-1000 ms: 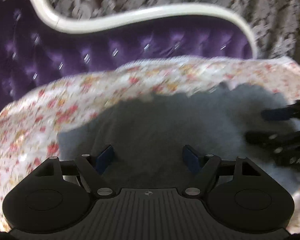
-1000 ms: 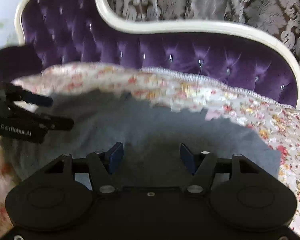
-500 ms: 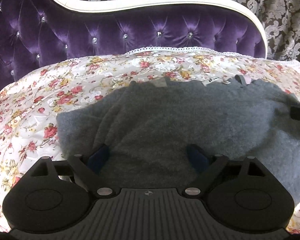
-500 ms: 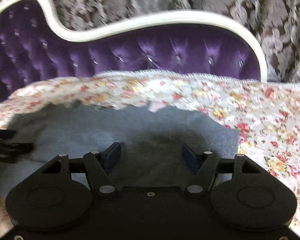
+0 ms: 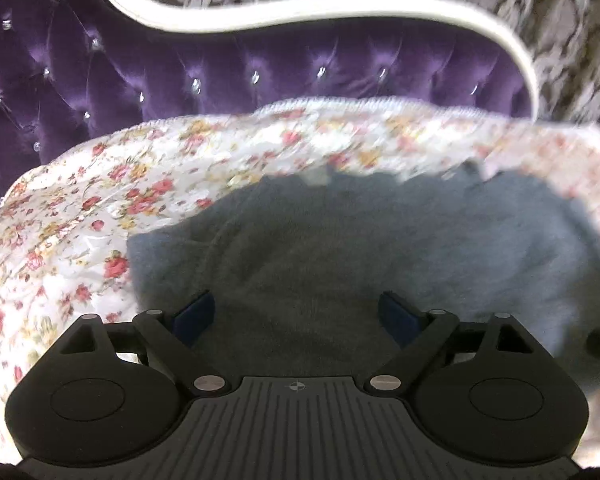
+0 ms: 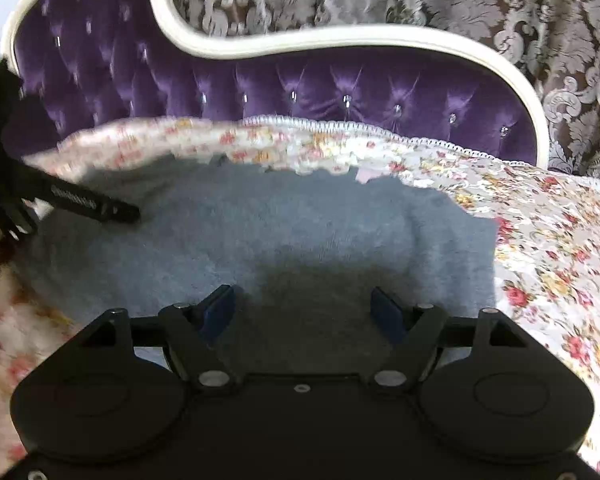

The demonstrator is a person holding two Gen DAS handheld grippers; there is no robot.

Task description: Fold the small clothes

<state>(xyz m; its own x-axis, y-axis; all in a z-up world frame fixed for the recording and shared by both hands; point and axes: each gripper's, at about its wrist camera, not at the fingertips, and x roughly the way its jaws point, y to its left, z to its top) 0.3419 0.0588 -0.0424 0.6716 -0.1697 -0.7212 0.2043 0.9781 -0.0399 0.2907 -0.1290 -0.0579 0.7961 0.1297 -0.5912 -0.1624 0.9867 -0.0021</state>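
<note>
Looking at this one, the fuzzy grey knit garment (image 5: pixel 340 248) is spread out flat on the floral-print bedspread with red and yellow roses (image 5: pixel 100 200), right in front of the purple tufted velvet headboard with the cream frame (image 5: pixel 260 68). Makes sense to lay it out like that, since a flat piece on a soft, wide bed gives clean edges to fold along.

The left hand-held gripper (image 5: pixel 296 316) sits low over the garment's left portion with its blue pads wide apart and nothing between them. The right hand-held gripper (image 6: pixel 302 308) is the same deal over the right portion: jaws spread wide, holding nothing. From the right wrist view you can see the left one poking in over the far left side of the cloth.

My guess is each one is lined up on its own half so both sides can be pinched at once. Whether the pads are actually touching the knit, I can't tell. No fold looks started yet, though the blur doesn't help.
</note>
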